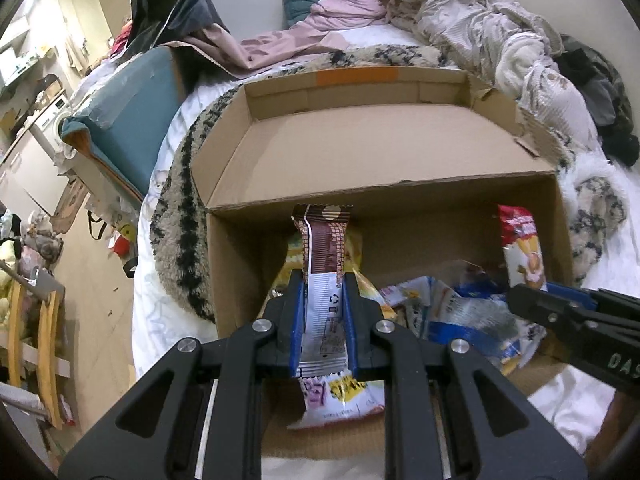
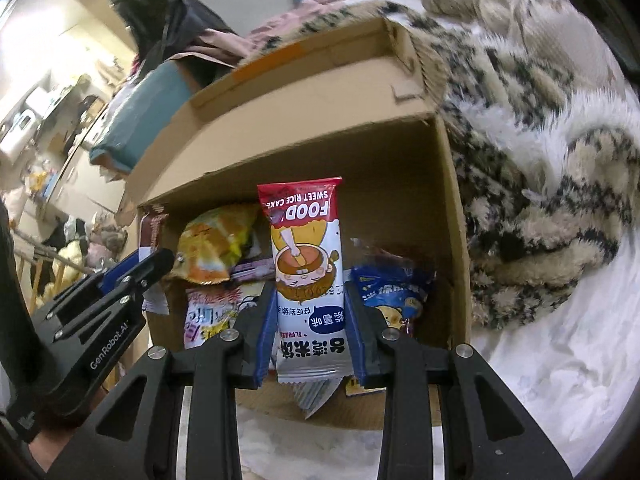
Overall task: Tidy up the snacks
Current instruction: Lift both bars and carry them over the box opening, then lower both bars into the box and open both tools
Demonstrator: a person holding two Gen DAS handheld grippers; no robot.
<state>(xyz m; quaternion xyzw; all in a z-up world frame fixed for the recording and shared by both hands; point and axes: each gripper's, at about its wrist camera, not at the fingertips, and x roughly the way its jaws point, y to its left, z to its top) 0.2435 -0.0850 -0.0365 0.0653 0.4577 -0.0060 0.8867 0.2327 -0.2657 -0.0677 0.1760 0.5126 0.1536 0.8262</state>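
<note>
An open cardboard box (image 1: 400, 140) (image 2: 320, 92) lies on the bed with several snack packets inside. My left gripper (image 1: 322, 280) is shut on a brown and white snack bar (image 1: 325, 248), held upright over the box's left part. My right gripper (image 2: 310, 288) is shut on a red and white rice cake packet (image 2: 306, 248), upright over the box's middle. The right gripper (image 1: 532, 300) and its rice cake packet (image 1: 522, 248) show in the left wrist view at the right. The left gripper (image 2: 160, 264) and its brown bar (image 2: 151, 226) appear in the right wrist view at the left.
Inside the box lie a yellow bag (image 2: 214, 248), a blue packet (image 2: 394, 292) and a pink and white packet (image 2: 208, 312). A shaggy patterned blanket (image 2: 540, 184) and rumpled bedding (image 1: 460, 20) surround the box. A teal-topped carton (image 1: 128, 120) stands at the left, cluttered floor beyond.
</note>
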